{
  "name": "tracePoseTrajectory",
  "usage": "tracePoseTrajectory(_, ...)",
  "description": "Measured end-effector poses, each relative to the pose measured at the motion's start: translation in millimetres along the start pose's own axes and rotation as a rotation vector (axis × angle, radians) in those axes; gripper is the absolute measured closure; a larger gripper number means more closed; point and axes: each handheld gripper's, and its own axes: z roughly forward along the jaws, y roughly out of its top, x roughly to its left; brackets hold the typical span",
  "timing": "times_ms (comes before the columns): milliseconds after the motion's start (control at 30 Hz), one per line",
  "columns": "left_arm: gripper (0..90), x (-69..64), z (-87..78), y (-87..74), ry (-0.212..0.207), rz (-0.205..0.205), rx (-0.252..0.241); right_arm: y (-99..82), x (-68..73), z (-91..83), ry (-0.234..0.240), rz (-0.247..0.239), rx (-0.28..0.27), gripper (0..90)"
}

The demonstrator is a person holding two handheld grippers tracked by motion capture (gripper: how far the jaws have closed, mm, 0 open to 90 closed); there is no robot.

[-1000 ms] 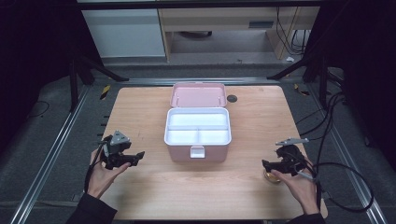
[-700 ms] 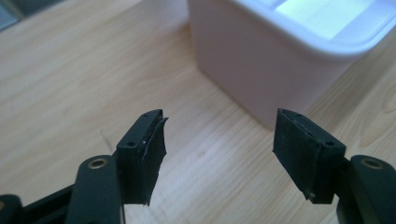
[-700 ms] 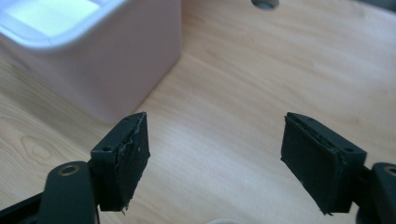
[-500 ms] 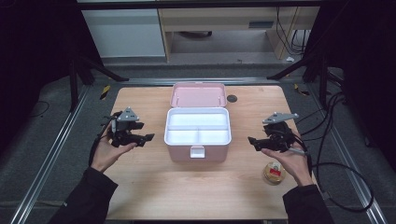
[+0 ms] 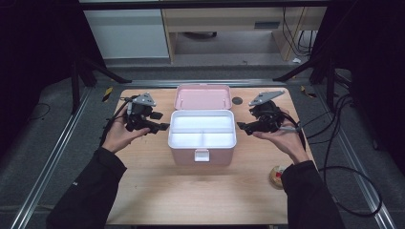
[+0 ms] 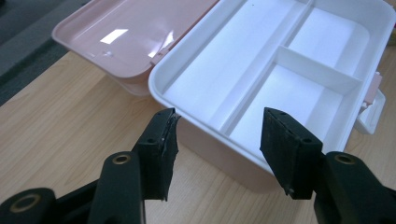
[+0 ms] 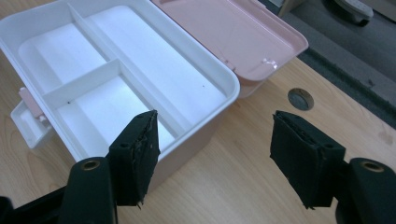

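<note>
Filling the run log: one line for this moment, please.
left gripper: open, left of box | right gripper: open, right of box | lid: open

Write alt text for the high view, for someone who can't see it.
A pink box with a white divided tray sits open on a wooden table, its lid folded back. A person holds the open left gripper and open right gripper at either side of it, jaws pointing inward.

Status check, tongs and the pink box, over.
Left tongs open, right tongs open, flanking pink box. Lid back, white tray empty. Nothing in the way.
</note>
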Motion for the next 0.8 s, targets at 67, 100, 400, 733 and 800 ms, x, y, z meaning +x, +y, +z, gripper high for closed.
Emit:
tracePoseTrajectory(67, 46.3, -0.2, 3.5, 5.7, -0.016, 0.029, -0.002, 7.3, -0.1, 4.6, 0.017, -0.031, 0.007, 34.0)
tracePoseTrajectory(100, 46.4, -0.4, 5.5, 8.7, -0.020, 0.053, 0.007, 10.4, -0.6, 7.2, 0.025, -0.049, 0.011, 34.6)
tracePoseTrajectory(400, 52.8, 0.8, 24.6, 26.6, -0.075, 0.131, 0.082, 22.8, -4.9, 35.2, 0.115, -0.148, 0.064, 39.0)
tracePoseTrajectory(733, 59.5, 0.2, 40.5, 33.2, -0.093, 0.195, 0.153, 23.9, -8.0, 52.8, 0.186, -0.204, 0.110, 45.6)
tracePoseTrajectory(800, 60.2, 1.2, 46.2, 31.5, -0.093, 0.209, 0.180, 22.2, -7.7, 59.4, 0.205, -0.228, 0.143, 49.2)
